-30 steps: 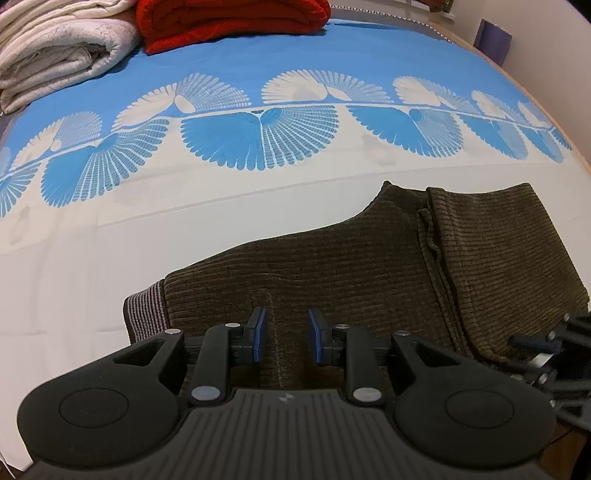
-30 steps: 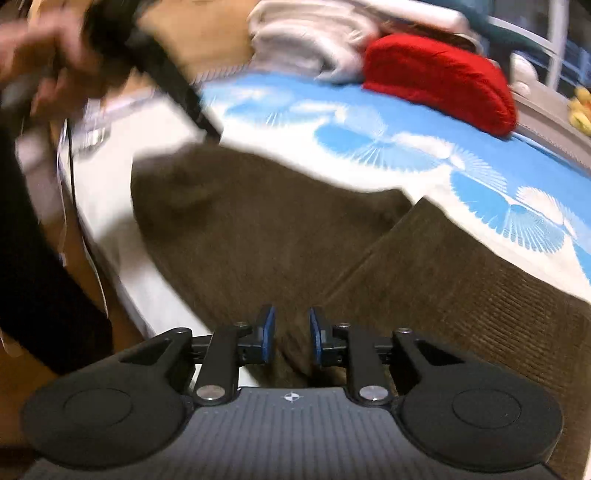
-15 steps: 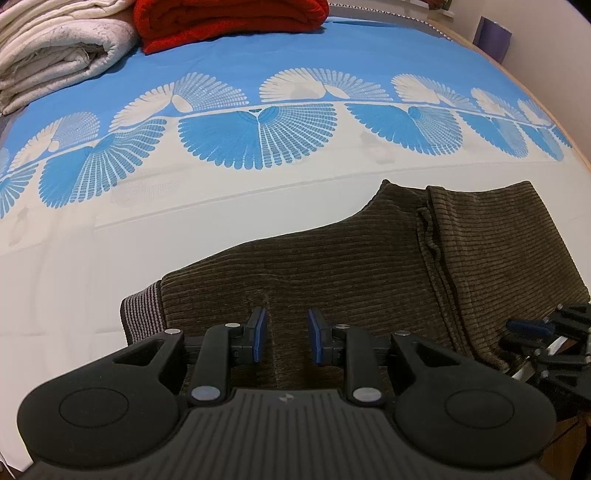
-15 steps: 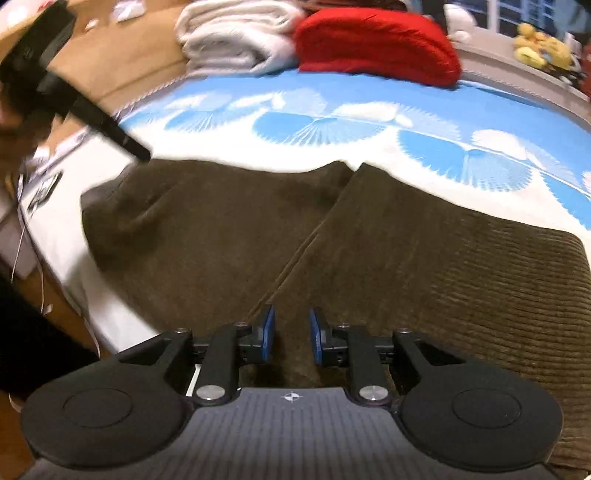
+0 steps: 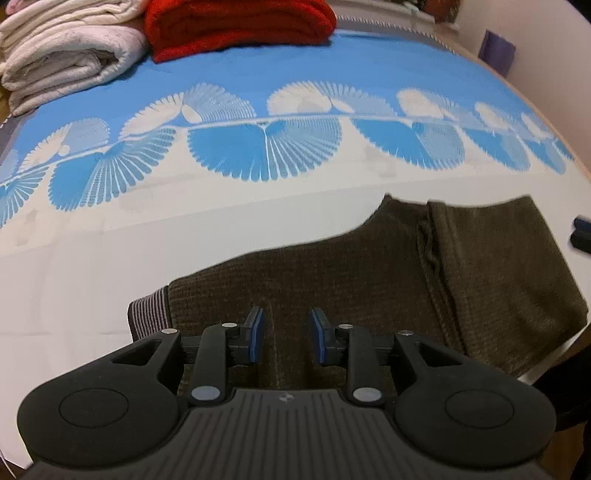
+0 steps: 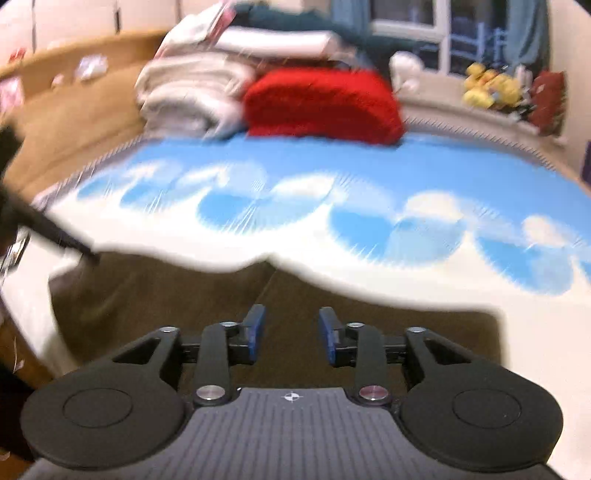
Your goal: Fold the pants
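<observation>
Dark brown corduroy pants (image 5: 369, 280) lie folded flat on the bed near its front edge, with a striped waistband (image 5: 147, 314) at their left end. My left gripper (image 5: 286, 334) hovers low over the waist end. Its jaws are a little apart and opening, and only a slight crease of cloth lies below the gap. My right gripper (image 6: 291, 332) is lifted above the other end of the pants (image 6: 184, 295). Its jaws are opening with nothing between the blue pads. The right view is blurred by motion. The right gripper's tip (image 5: 581, 236) shows at the left view's right edge.
The bedsheet (image 5: 258, 74) is blue and white with a fan pattern. A red blanket (image 5: 236, 22) and folded white blankets (image 5: 66, 55) are stacked at the far end. The bed's front edge (image 5: 546, 369) runs just beside the pants. Yellow plush toys (image 6: 491, 88) sit on the sill.
My right gripper has lifted up and away from the pants and its jaws have widened. My left gripper has stayed in place, its jaws slightly wider.
</observation>
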The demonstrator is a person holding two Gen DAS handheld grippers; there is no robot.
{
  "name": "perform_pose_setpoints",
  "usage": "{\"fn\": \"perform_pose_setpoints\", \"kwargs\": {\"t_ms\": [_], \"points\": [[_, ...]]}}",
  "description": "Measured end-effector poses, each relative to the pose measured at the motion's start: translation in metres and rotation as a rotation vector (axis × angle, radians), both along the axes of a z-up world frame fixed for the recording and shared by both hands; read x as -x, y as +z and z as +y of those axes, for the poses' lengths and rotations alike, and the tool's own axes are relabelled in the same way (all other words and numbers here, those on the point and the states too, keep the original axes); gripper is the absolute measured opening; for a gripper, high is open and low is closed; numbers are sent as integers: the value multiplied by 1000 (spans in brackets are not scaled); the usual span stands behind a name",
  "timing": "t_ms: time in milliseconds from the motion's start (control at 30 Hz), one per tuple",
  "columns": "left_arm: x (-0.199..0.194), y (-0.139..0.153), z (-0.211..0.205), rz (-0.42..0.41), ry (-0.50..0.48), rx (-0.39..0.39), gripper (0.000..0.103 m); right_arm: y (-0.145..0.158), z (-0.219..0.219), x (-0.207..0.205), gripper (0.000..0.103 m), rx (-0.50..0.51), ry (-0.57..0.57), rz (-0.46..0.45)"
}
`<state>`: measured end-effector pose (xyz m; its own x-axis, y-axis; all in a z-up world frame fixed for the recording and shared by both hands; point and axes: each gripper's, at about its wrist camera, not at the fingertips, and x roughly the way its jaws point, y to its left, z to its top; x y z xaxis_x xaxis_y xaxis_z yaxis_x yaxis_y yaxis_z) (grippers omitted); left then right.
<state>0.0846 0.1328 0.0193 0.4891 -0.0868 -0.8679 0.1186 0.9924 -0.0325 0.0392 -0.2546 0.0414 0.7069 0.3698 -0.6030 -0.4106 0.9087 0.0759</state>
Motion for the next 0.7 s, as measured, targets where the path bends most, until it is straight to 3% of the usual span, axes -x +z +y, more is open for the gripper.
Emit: {"fn": "perform_pose_setpoints", "kwargs": {"t_ms": [167,267,367,533,700], "points": [[10,19,-1,-85,70,-5,30,9,-53,-28,45,67,-64,-5],[27,33,0,-145,110,26,30,-15,-78,-33,45,63,-126,65],[48,40,-1,-179,131,89,30,-35,-77,-36,44,159,-267,111],[69,23,-6,-173,125,143,30,-37,-72,-39,43,74,-270,133],[67,-10,8,-80,172,190,39,-35,-63,-48,43,57,-255,128]]}}
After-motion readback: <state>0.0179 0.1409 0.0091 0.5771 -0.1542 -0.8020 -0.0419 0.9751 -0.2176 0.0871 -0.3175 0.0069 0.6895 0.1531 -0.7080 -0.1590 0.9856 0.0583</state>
